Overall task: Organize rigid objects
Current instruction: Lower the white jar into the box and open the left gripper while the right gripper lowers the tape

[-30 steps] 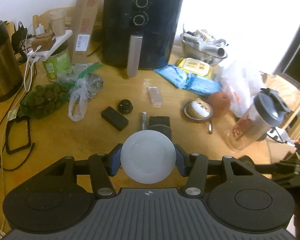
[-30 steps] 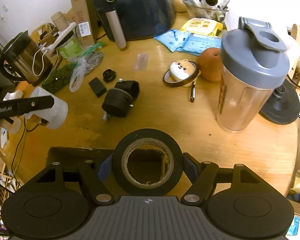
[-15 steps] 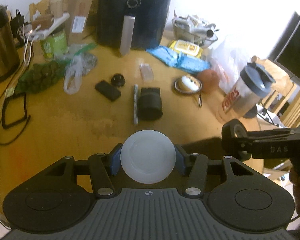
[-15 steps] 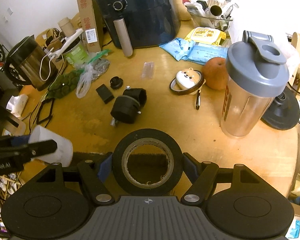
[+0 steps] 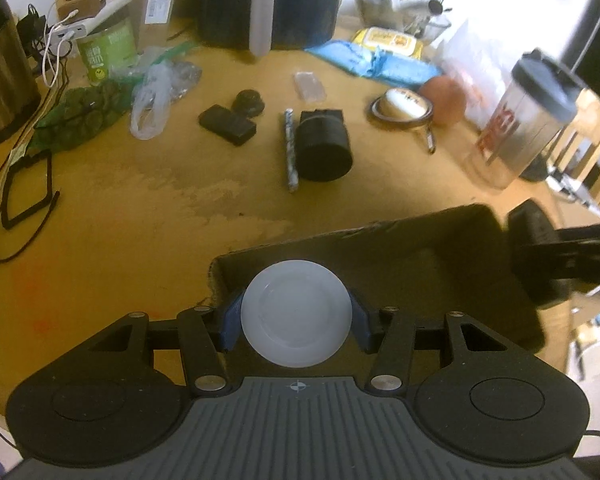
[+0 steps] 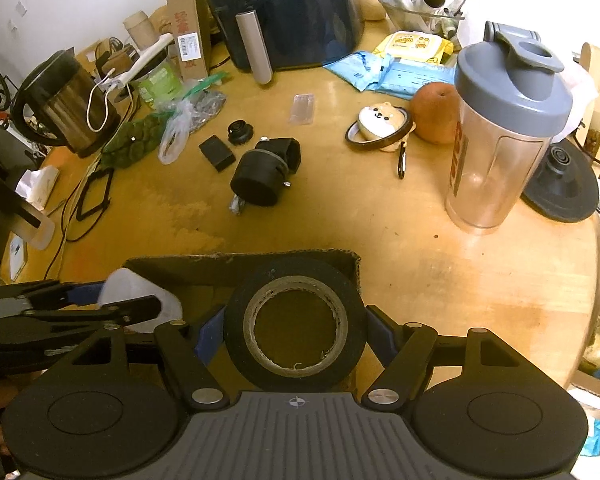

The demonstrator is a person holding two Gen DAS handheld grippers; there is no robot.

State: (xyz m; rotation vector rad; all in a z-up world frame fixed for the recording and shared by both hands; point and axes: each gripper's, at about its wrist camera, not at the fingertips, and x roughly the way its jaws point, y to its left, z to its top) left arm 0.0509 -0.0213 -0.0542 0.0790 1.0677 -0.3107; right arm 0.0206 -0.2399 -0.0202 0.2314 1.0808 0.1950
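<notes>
My left gripper (image 5: 296, 316) is shut on a white plastic cup (image 5: 296, 314), seen bottom-first, held over the left end of an open cardboard box (image 5: 380, 240) at the table's front edge. My right gripper (image 6: 296, 334) is shut on a black tape roll (image 6: 296, 364) above the same box (image 6: 236, 262). The left gripper with the cup also shows at the left of the right wrist view (image 6: 140, 304). The right gripper shows at the right of the left wrist view (image 5: 548, 256).
On the wooden table lie a black cylinder (image 5: 324, 146) beside a pen (image 5: 290, 152), a small black block (image 5: 227, 124), a black cap (image 5: 249, 102), a tape ring with a toy (image 6: 380, 124), an orange (image 6: 436, 112) and a shaker bottle (image 6: 504, 136). An air fryer (image 6: 284, 12) and kettle (image 6: 64, 100) stand behind.
Both grippers have drawn back toward the table's front edge with their objects. The cardboard box has come into view under them, and the grippers stand closer together.
</notes>
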